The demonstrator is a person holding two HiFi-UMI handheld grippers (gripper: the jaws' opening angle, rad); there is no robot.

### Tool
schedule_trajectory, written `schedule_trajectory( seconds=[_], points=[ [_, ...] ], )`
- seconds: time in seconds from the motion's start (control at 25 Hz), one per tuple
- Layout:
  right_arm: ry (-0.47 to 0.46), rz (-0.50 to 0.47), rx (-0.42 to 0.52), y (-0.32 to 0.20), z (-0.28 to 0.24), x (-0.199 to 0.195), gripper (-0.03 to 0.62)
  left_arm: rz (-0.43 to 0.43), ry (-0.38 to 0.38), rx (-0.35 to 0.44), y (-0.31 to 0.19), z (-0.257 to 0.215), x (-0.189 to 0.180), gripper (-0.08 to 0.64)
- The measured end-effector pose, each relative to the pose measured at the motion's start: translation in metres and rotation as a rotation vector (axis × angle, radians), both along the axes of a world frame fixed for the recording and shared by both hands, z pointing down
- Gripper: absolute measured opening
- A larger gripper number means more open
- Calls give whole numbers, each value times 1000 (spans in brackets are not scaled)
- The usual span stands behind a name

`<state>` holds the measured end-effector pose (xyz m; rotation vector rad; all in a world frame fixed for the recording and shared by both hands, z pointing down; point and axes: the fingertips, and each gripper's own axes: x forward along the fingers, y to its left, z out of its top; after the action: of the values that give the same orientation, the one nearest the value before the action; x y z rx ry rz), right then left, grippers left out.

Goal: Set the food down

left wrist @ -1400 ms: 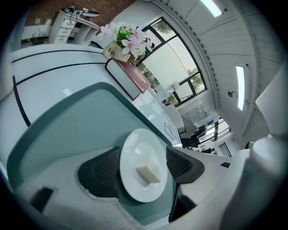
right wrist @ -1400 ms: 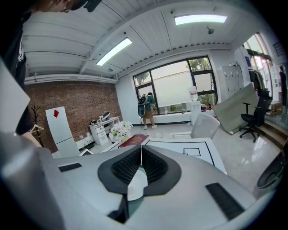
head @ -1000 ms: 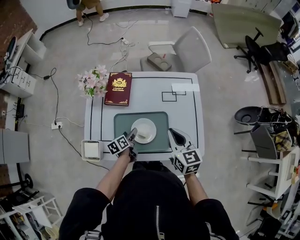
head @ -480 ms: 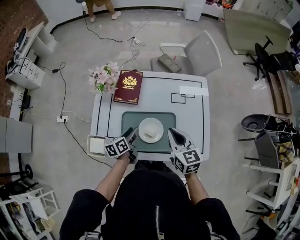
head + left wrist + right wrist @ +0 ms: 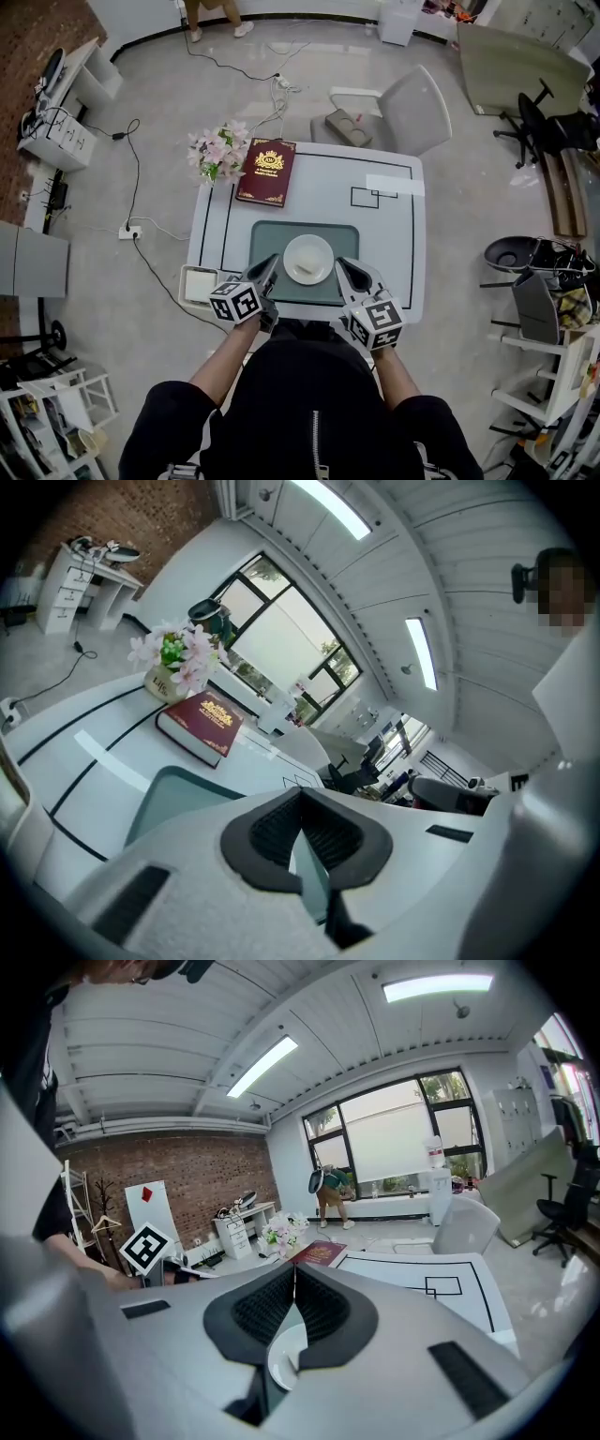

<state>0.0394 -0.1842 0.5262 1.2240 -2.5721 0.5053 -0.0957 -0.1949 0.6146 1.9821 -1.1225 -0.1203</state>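
Resting centred on the green mat (image 5: 272,234), the plate (image 5: 308,259) is down; its food is barely discernible. Left gripper (image 5: 269,263) and right gripper (image 5: 343,266) flank it, jaws closed, empty. Recommend drawing both straight back, clear of the rim.

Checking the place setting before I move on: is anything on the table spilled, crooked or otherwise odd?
Nothing is spilled. The plate sits flat, about centred on the green placemat. Only the red book lies slightly askew to the black lines on the table.
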Motion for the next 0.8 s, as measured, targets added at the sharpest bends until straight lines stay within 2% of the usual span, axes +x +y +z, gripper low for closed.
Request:
schedule_trajectory(
  seconds=[0.28,0.44,0.64,0.8],
  points=[
    [-5,-42,13,10,-8,-13,9,80,-179,194,7,-52,11,5],
    [-7,-71,28,15,-12,-22,9,114,-250,288,12,-79,21,5],
    [-12,-55,68,16,-17,-24,9,109,-366,379,17,-99,27,5],
    [-5,-45,88,18,-19,-25,9,110,-396,406,24,-102,31,5]
  ],
)
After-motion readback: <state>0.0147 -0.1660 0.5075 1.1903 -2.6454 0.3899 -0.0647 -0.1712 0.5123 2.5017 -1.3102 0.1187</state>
